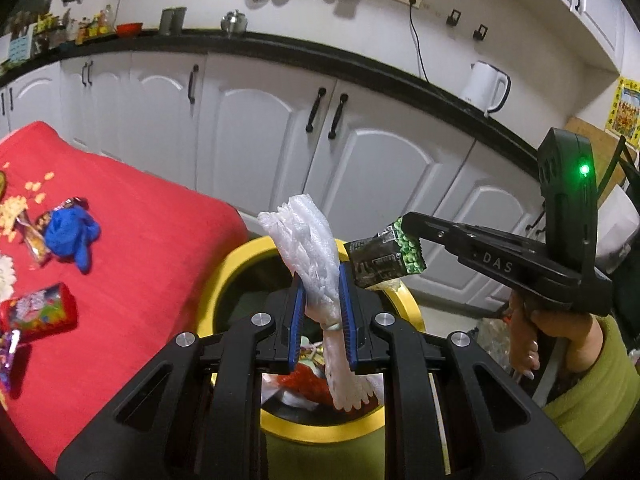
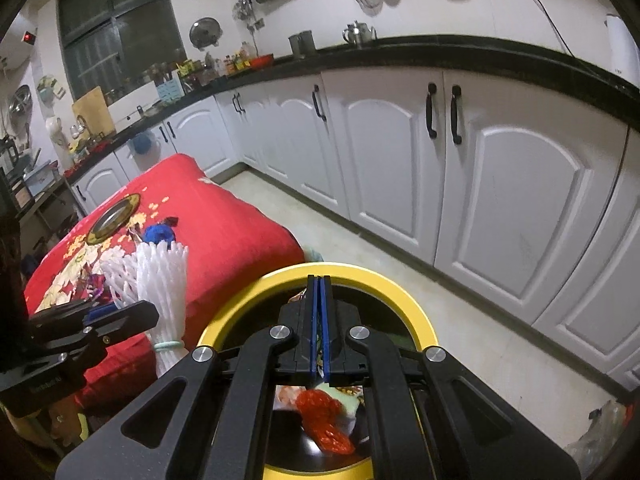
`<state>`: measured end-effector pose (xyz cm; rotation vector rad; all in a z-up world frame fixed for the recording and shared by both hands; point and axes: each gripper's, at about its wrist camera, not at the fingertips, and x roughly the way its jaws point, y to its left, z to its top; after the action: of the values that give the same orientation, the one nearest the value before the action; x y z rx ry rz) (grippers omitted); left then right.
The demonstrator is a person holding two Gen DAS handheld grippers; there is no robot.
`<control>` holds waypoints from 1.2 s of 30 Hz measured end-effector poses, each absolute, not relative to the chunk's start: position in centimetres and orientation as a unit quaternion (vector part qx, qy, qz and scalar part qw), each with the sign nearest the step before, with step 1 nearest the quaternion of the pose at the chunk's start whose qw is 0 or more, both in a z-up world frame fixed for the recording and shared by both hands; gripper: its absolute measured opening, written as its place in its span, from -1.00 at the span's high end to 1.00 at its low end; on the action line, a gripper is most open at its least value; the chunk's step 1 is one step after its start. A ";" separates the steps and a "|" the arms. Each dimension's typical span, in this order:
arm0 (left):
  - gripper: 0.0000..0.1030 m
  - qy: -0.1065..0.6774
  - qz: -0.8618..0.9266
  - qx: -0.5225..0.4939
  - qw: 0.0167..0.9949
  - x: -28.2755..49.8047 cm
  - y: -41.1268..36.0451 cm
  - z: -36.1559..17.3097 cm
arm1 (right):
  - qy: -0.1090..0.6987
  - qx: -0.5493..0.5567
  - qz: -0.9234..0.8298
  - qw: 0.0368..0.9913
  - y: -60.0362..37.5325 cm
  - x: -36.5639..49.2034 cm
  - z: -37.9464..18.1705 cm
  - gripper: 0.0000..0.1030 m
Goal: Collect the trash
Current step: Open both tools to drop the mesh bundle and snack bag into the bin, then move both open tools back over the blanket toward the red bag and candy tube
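Observation:
My left gripper (image 1: pixel 322 280) is shut on a white foam net bundle (image 1: pixel 308 236) tied with a band, which sticks up and down out of the blue pads. It hangs over a yellow-rimmed trash bin (image 1: pixel 236 264). To its right, my right gripper (image 1: pixel 408 226) is shut on a green and black snack wrapper (image 1: pixel 384 258), also above the bin. In the right wrist view the right gripper (image 2: pixel 319 280) has its pads pressed together with only a sliver of wrapper showing. Below it lies the bin (image 2: pixel 400 292) with red trash (image 2: pixel 324 420) inside. The left gripper (image 2: pixel 120 312) and foam net (image 2: pixel 164 280) are at the left.
A table with a red cloth (image 1: pixel 140 240) stands left of the bin, carrying a blue glove (image 1: pixel 68 236), snack packets (image 1: pixel 40 312) and scattered crumbs (image 1: pixel 16 208). White cabinets (image 1: pixel 256 140) run behind. A plastic bag (image 2: pixel 600 428) lies on the floor at right.

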<state>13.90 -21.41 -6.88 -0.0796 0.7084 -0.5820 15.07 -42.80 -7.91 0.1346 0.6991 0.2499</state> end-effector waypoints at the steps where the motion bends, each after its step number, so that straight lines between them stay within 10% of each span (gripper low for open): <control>1: 0.78 0.345 -0.282 -0.038 0.895 13.9 -21.5 -7.1 | 0.344 0.068 0.122 0.928 -42.9 15.2 -8.1 0.96; 12: 0.76 0.373 -0.284 -0.040 0.882 14.8 -22.2 -8.9 | 0.364 0.090 0.127 0.918 -43.8 16.0 -9.6 0.95; 25: -0.69 0.376 -0.245 -0.069 0.891 15.4 -20.3 -8.8 | 0.357 0.117 0.113 0.920 -45.0 16.1 -9.6 0.18; 36: -0.78 0.332 -0.193 -0.053 0.922 14.4 -18.1 -6.5 | 0.324 0.104 0.127 0.932 -43.5 15.0 -7.7 -0.11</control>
<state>14.41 -18.11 -6.53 -0.1091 0.6828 -0.3965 14.99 -43.53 -7.71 0.2129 0.6637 0.2603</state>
